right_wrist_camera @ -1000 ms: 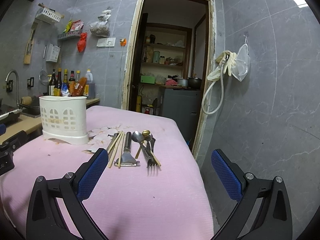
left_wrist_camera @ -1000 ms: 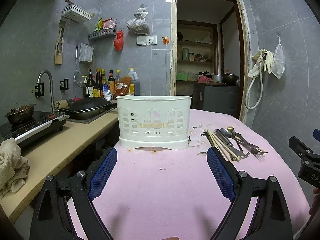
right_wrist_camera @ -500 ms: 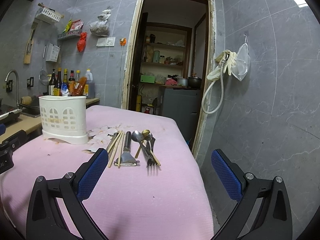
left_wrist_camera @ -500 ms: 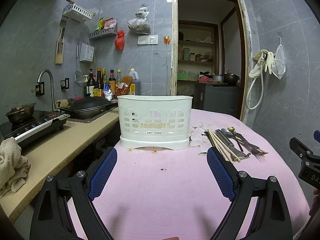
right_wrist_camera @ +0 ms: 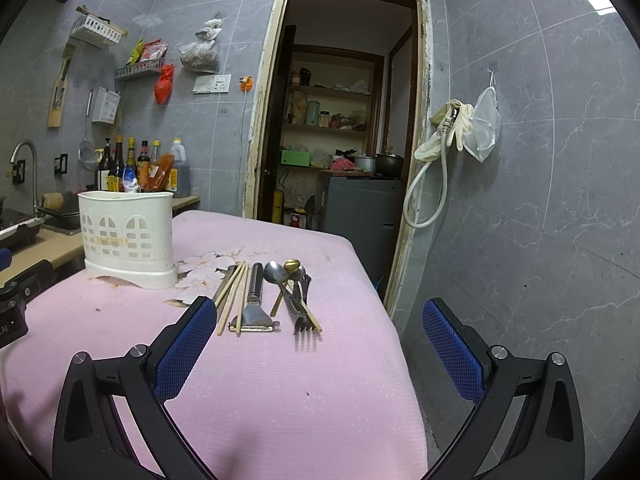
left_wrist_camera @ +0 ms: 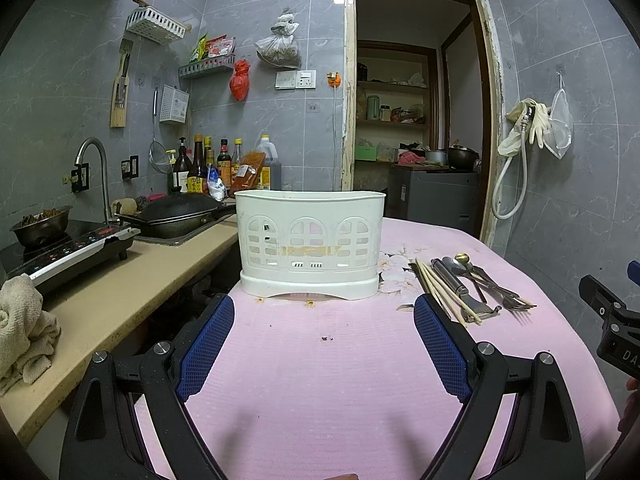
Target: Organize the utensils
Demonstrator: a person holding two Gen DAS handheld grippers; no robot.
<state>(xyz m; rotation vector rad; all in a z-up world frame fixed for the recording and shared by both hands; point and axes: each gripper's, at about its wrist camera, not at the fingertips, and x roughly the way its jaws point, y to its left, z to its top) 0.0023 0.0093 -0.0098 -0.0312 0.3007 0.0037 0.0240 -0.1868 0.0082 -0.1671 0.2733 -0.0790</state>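
Pink tablecloth (left_wrist_camera: 320,360) fills both wrist views of the kitchen. Left gripper (left_wrist_camera: 323,340) jaws wide apart, nothing between; white utensil holder (left_wrist_camera: 310,242) upright straight ahead of it. Right gripper (right_wrist_camera: 316,344) likewise spread and empty; chopsticks (right_wrist_camera: 232,296), peeler (right_wrist_camera: 253,300), spoons (right_wrist_camera: 280,272), fork (right_wrist_camera: 300,312) lie just beyond its left finger.

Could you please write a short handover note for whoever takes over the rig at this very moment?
Left gripper: open, empty, facing the white utensil holder on the pink tablecloth.
Right gripper: open, empty, facing the utensils.
Lying flat to the holder's right: chopsticks, peeler, spoons, fork.
Done: nothing visibly loaded; the holder's inside is not visible.
Left: pick up each utensil and stand it in the holder.
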